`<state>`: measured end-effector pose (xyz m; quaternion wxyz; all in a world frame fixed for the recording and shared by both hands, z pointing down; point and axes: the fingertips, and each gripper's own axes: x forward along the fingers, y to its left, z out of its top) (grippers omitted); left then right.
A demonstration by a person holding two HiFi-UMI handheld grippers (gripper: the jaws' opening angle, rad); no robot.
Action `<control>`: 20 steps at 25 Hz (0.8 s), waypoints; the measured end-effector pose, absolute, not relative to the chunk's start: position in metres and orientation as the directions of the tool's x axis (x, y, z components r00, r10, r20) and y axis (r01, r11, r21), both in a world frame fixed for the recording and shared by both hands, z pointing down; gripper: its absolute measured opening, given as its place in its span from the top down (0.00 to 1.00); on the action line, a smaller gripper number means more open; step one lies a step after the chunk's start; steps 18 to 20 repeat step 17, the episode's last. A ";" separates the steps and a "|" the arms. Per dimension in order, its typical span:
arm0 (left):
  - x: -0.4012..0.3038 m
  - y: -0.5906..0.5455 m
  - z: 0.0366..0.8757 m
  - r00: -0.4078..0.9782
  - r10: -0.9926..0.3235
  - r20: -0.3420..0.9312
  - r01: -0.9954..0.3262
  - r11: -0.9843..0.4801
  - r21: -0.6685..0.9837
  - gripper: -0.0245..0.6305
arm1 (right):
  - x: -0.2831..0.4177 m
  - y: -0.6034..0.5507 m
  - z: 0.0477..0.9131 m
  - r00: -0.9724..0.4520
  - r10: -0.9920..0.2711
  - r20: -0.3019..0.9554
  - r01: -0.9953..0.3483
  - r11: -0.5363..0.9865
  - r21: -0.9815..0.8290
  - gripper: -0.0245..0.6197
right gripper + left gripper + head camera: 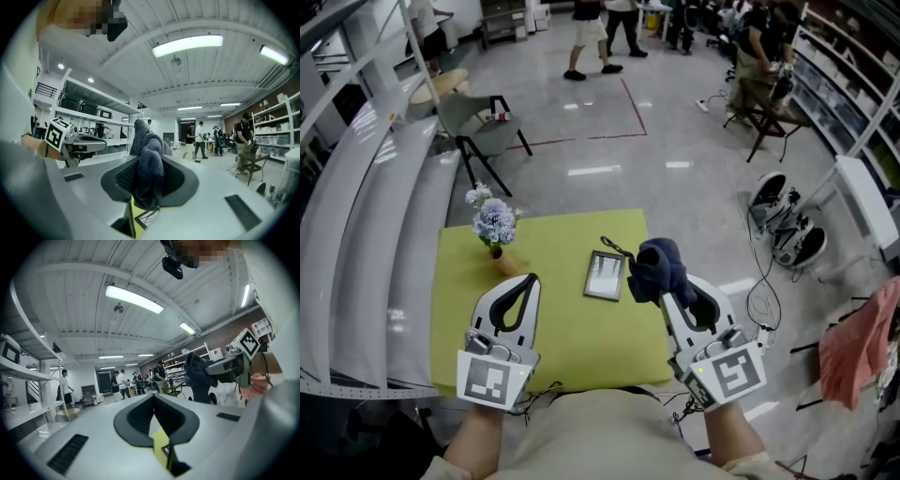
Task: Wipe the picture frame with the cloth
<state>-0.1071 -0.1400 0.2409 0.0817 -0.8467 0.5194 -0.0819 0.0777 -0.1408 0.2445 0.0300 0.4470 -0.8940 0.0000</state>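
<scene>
Fingers of right gripper clamp cloth, raised beside picture frame; left gripper fingers closed, empty.

Nubby dark knitted cloth

The picture frame is a small, dark-edged rectangle with a pale picture. It lies flat near the middle of the yellow-green table. The cloth, dark blue-grey and bunched, is pinched in the right claw, just right of the frame.
</scene>
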 end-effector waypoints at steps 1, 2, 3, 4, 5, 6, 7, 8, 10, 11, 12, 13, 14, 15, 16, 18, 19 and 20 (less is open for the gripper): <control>-0.106 -0.141 0.244 0.445 -0.893 0.063 -0.865 -0.447 -0.226 0.95 | 0.078 -0.142 0.247 -0.601 -0.797 0.060 -0.798 0.602 0.016 0.82; -0.105 -0.142 0.246 0.445 -0.893 0.071 -0.864 -0.449 -0.227 0.95 | 0.079 -0.144 0.249 -0.603 -0.795 0.065 -0.797 0.604 0.006 0.82; -0.104 -0.144 0.247 0.446 -0.892 0.076 -0.863 -0.451 -0.228 0.95 | 0.080 -0.146 0.250 -0.604 -0.794 0.068 -0.796 0.606 -0.002 0.82; -0.103 -0.146 0.248 0.448 -0.890 0.079 -0.862 -0.454 -0.227 0.95 | 0.080 -0.148 0.250 -0.605 -0.793 0.070 -0.795 0.606 -0.007 0.82; -0.103 -0.147 0.248 0.450 -0.889 0.080 -0.861 -0.456 -0.226 0.95 | 0.079 -0.151 0.250 -0.606 -0.792 0.073 -0.795 0.607 -0.008 0.82; -0.102 -0.149 0.248 0.452 -0.888 0.082 -0.860 -0.459 -0.223 0.95 | 0.079 -0.153 0.251 -0.607 -0.791 0.076 -0.794 0.608 -0.007 0.82; -0.102 -0.151 0.249 0.454 -0.887 0.084 -0.860 -0.461 -0.219 0.95 | 0.078 -0.154 0.251 -0.608 -0.790 0.080 -0.793 0.609 -0.004 0.82; -0.102 -0.152 0.249 0.455 -0.886 0.087 -0.861 -0.463 -0.213 0.95 | 0.078 -0.155 0.250 -0.609 -0.789 0.083 -0.791 0.611 0.000 0.82; -0.100 -0.153 0.251 0.457 -0.885 0.091 -0.861 -0.466 -0.205 0.95 | 0.078 -0.155 0.249 -0.612 -0.786 0.085 -0.788 0.615 0.011 0.82; -0.100 -0.153 0.251 0.458 -0.884 0.093 -0.860 -0.467 -0.205 0.95 | 0.077 -0.156 0.248 -0.613 -0.786 0.084 -0.788 0.616 0.015 0.82; -0.100 -0.154 0.252 0.459 -0.883 0.093 -0.859 -0.468 -0.206 0.95 | 0.077 -0.157 0.248 -0.614 -0.785 0.083 -0.787 0.617 0.017 0.82; -0.101 -0.154 0.253 0.461 -0.882 0.093 -0.858 -0.470 -0.208 0.95 | 0.075 -0.158 0.248 -0.614 -0.785 0.082 -0.786 0.618 0.018 0.82; -0.101 -0.155 0.254 0.463 -0.881 0.093 -0.856 -0.472 -0.209 0.95 | 0.074 -0.159 0.248 -0.615 -0.784 0.081 -0.786 0.618 0.018 0.82; -0.102 -0.155 0.254 0.466 -0.880 0.092 -0.855 -0.475 -0.209 0.95 | 0.072 -0.161 0.248 -0.616 -0.784 0.081 -0.785 0.619 0.019 0.82; -0.103 -0.156 0.255 0.468 -0.879 0.092 -0.854 -0.477 -0.209 0.95 | 0.070 -0.162 0.248 -0.616 -0.784 0.081 -0.785 0.619 0.020 0.82; -0.103 -0.157 0.255 0.470 -0.878 0.092 -0.853 -0.479 -0.209 0.95 | 0.069 -0.164 0.248 -0.616 -0.784 0.080 -0.785 0.619 0.020 0.82; -0.103 -0.157 0.255 0.470 -0.878 0.092 -0.853 -0.479 -0.209 0.95 | 0.069 -0.164 0.248 -0.616 -0.784 0.080 -0.785 0.619 0.020 0.82; -0.103 -0.157 0.255 0.470 -0.878 0.092 -0.853 -0.479 -0.209 0.95 | 0.069 -0.164 0.248 -0.616 -0.784 0.080 -0.785 0.619 0.020 0.82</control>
